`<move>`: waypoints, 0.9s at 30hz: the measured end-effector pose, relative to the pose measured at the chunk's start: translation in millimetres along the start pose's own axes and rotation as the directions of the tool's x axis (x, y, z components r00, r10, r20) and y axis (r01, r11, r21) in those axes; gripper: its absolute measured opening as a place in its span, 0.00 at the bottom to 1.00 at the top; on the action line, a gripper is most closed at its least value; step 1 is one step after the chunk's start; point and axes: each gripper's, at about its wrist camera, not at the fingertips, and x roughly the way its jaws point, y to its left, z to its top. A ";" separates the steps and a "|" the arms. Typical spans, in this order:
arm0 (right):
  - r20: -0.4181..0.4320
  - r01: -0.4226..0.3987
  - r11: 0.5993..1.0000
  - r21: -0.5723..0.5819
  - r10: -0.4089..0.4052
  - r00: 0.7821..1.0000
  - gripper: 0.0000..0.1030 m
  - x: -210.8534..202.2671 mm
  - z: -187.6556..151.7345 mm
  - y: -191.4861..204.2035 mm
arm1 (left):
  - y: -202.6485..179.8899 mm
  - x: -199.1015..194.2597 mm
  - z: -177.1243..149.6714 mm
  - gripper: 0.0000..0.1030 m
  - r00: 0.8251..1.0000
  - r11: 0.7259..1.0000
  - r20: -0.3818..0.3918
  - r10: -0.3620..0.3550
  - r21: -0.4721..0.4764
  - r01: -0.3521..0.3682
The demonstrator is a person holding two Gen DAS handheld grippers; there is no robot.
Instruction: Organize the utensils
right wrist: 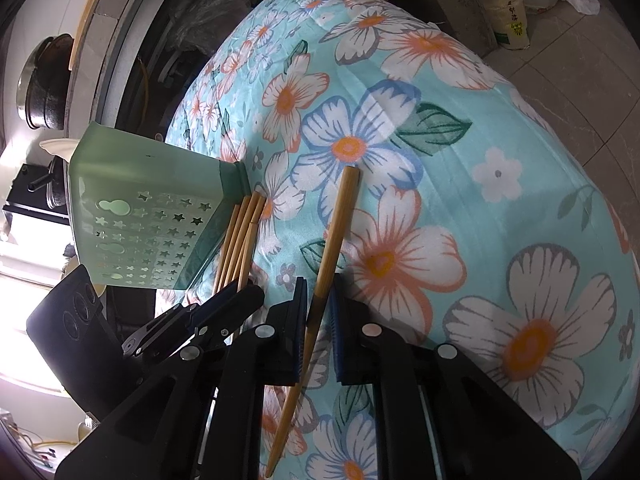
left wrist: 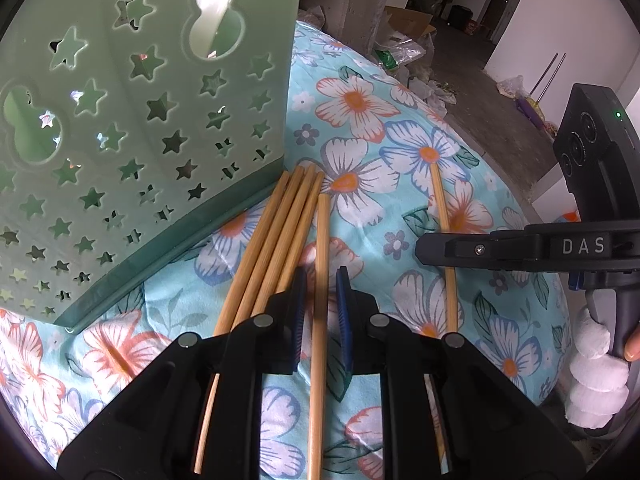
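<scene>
- Floral cloth (right wrist: 460, 128) covers the surface; a green holder (left wrist: 132, 152) lies tipped, four chopsticks (left wrist: 276, 236) beside it.
- Left claw (left wrist: 321, 300) — closed around one chopstick (left wrist: 322, 240).
- Right claw (right wrist: 318, 304) grips another chopstick (right wrist: 340, 220).

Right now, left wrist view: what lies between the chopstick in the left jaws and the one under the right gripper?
Only bare floral cloth separates the left-held chopstick from the right gripper's chopstick; left wrist view.

white letters "das" on black body of right tool (left wrist: 436, 249), seen from left wrist view. sack (right wrist: 506, 4) on floor, right wrist view: dark printed characters, too small to read.
</scene>
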 end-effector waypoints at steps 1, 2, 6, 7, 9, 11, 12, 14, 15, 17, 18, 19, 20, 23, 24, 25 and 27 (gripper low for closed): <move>0.000 -0.001 1.000 0.001 0.001 1.000 0.10 0.0 0.2 0.0 | -0.1 -0.1 0.0 0.13 1.000 1.000 0.000 0.000 0.000 0.000; 0.000 -0.001 1.000 0.001 0.001 1.000 0.10 0.1 0.3 0.0 | -0.1 0.2 0.6 0.13 1.000 1.000 0.000 0.000 -0.001 0.000; 0.000 -0.001 1.000 0.001 0.001 1.000 0.10 0.0 0.1 -0.6 | -0.5 0.1 0.5 0.13 1.000 1.000 0.001 0.000 0.000 0.000; 0.001 -0.001 1.000 0.001 0.001 1.000 0.10 0.2 0.3 -0.4 | -0.7 -0.2 0.0 0.13 1.000 1.000 0.000 0.000 0.000 0.000; 0.000 -0.001 1.000 0.001 0.001 1.000 0.10 0.3 0.3 -0.6 | -0.8 0.2 0.5 0.13 1.000 1.000 0.001 0.001 0.001 -0.001; 0.001 -0.002 1.000 0.002 0.002 1.000 0.10 0.1 0.4 -1.5 | -1.0 0.1 0.5 0.13 1.000 1.000 0.001 0.001 0.001 -0.001; 0.002 -0.004 1.000 0.002 0.004 1.000 0.10 -0.2 0.5 -1.8 | -1.1 0.1 0.4 0.13 1.000 1.000 0.001 0.001 0.001 -0.001; 0.005 -0.008 1.000 0.006 0.008 1.000 0.10 -0.1 0.6 -2.6 | -1.4 0.1 0.4 0.13 1.000 1.000 0.003 0.001 0.001 -0.001; 0.006 -0.011 1.000 0.006 0.011 1.000 0.09 -0.2 0.6 -3.2 | -1.7 -0.2 0.0 0.13 1.000 1.000 0.003 0.001 0.001 -0.001; 0.008 -0.017 1.000 0.009 0.017 1.000 0.09 0.0 0.8 -3.9 | 0.5 -4.0 -4.5 0.09 1.000 1.000 0.008 0.011 0.005 -0.011; 0.008 -0.022 1.000 0.011 0.022 1.000 0.10 -0.2 0.8 -4.4 | 1.0 -4.9 -5.3 0.08 1.000 1.000 0.009 0.014 0.006 -0.014; 0.008 -0.027 1.000 0.014 0.026 1.000 0.10 -0.9 0.8 -5.6 | 1.6 -5.5 -5.1 0.06 1.000 1.000 0.009 0.012 0.004 -0.013; 0.009 -0.030 0.999 0.016 0.030 1.000 0.10 -1.1 0.8 -6.1 | 2.7 -5.9 -4.3 0.06 1.000 1.000 0.010 0.010 0.002 -0.010; 0.012 -0.040 0.999 0.022 0.040 0.999 0.10 -3.0 0.4 -6.5 | 6.1 -8.0 -5.3 0.05 1.000 1.000 0.014 0.012 0.007 -0.012; 0.014 -0.042 0.999 0.021 0.041 0.999 0.10 -4.0 0.0 -6.1 | 7.1 -9.0 -4.9 0.05 1.000 1.000 0.016 0.012 0.006 -0.012; 0.018 -0.043 0.999 0.020 0.043 0.999 0.10 -5.3 -0.3 -5.6 | 8.2 -10.0 -4.4 0.05 1.000 1.000 0.018 0.012 0.004 -0.012; 0.024 -0.045 0.999 0.018 0.044 0.999 0.10 -7.7 -0.6 -4.3 | 10.4 -12.4 -3.3 0.05 1.000 1.000 0.022 0.010 -0.002 -0.010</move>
